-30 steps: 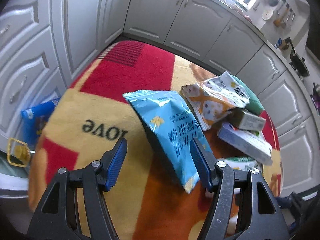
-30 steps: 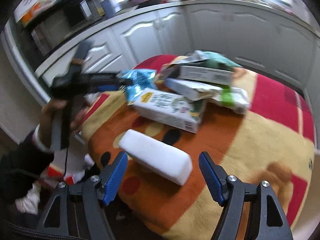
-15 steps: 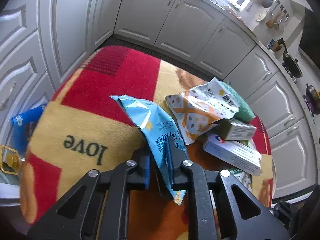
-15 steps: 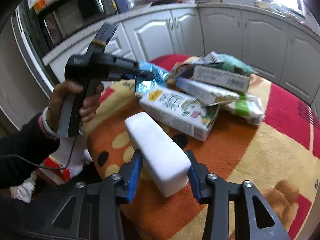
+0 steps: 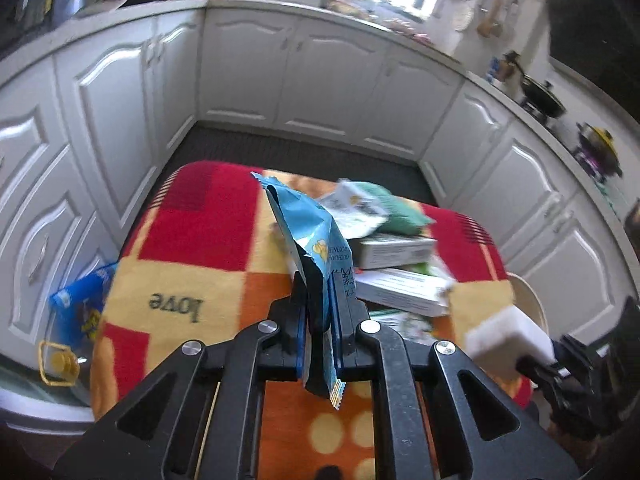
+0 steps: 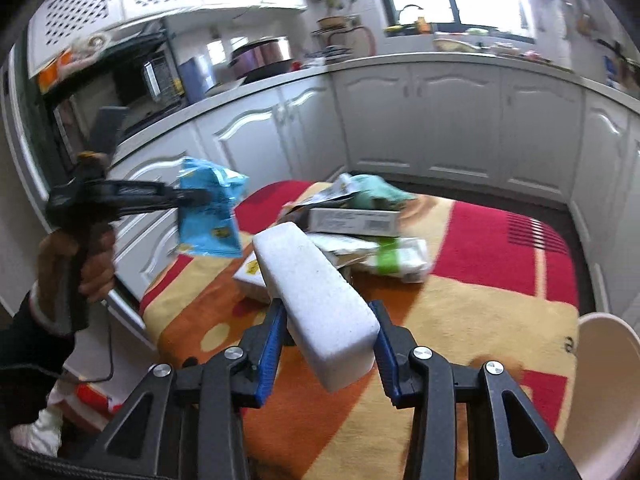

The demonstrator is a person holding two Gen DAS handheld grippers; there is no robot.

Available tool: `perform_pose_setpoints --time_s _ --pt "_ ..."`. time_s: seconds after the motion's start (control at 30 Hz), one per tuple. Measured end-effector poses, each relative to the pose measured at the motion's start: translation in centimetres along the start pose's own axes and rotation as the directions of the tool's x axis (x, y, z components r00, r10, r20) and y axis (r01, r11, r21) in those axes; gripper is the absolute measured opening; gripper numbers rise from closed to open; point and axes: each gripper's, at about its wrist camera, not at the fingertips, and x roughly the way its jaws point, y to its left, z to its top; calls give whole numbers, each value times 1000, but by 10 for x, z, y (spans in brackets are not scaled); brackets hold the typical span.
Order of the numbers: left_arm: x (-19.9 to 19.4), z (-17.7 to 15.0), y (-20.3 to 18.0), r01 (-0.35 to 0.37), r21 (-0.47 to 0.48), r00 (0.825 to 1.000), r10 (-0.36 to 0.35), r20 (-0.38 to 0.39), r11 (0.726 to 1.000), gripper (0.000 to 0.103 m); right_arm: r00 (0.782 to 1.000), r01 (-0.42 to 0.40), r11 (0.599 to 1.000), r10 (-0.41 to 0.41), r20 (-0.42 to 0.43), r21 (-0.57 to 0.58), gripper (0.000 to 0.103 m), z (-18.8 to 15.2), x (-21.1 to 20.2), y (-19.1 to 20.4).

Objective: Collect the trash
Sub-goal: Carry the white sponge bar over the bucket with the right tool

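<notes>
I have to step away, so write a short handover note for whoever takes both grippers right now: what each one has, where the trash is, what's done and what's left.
Left gripper: shut on the blue snack wrapper, lifted clear of the blanket.
Right gripper: shut on the white foam block, also off the blanket.
Still on the blanket: a pile of boxes and crumpled wrappers, untouched.
A cream bin rim shows at the right edge of the right wrist view.
Done: two pieces picked up. Left: drop both off, then clear the pile.
</notes>
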Motion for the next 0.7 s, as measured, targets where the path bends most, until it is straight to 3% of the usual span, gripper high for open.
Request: perform_pose_setpoints --time_s 0.43,0.7 --pt "23 -15 -116 133 165 990 -124 -67 977 8 979 195 973 -200 34 125 40 -11 -39 -52" --pt "47 -25 -171 166 237 984 -143 -110 957 8 959 270 940 -282 30 206 40 -23 -61 -88"
